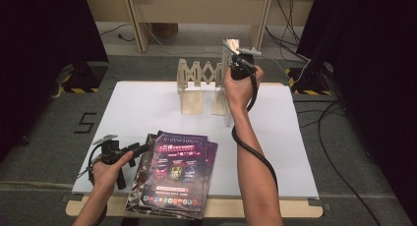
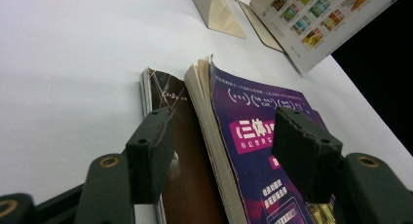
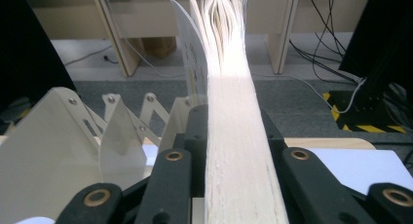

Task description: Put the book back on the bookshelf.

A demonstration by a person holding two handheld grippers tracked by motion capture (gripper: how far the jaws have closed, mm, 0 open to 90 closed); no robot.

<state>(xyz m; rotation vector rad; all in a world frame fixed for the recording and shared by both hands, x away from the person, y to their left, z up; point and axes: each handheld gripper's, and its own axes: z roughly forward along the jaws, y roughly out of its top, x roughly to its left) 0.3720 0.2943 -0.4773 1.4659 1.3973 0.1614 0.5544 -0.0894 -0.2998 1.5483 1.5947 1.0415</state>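
Nearest to us, the stack of books [image 1: 172, 179] lies flat at the front edge of the white surface [image 1: 147, 108], purple cover up. Left claw [image 1: 129, 151] sits just left of that stack, jaws standing apart on either side of the top book's spine [image 2: 209, 136], pads not pressing on it, so open and grasping nothing. Beyond the stack, toward the far edge of the surface, stands the wooden rack [image 1: 199, 86], its accordion dividers spread, two pale slots showing. Right claw [image 3: 238, 151] is up there beside the rack, on the side away from the left claw, clamped on a thick book [image 3: 234, 126] held upright, page edges facing its camera and fanning out at the top. In the high view that book [image 1: 231, 45] is lifted above the rack's right end.

My read: this is the shelving step, one book in the air, more waiting in the stack. Next move calls for lining the book's bottom edge with a free slot, lowering it straight between the dividers, then letting go without tipping the rack.
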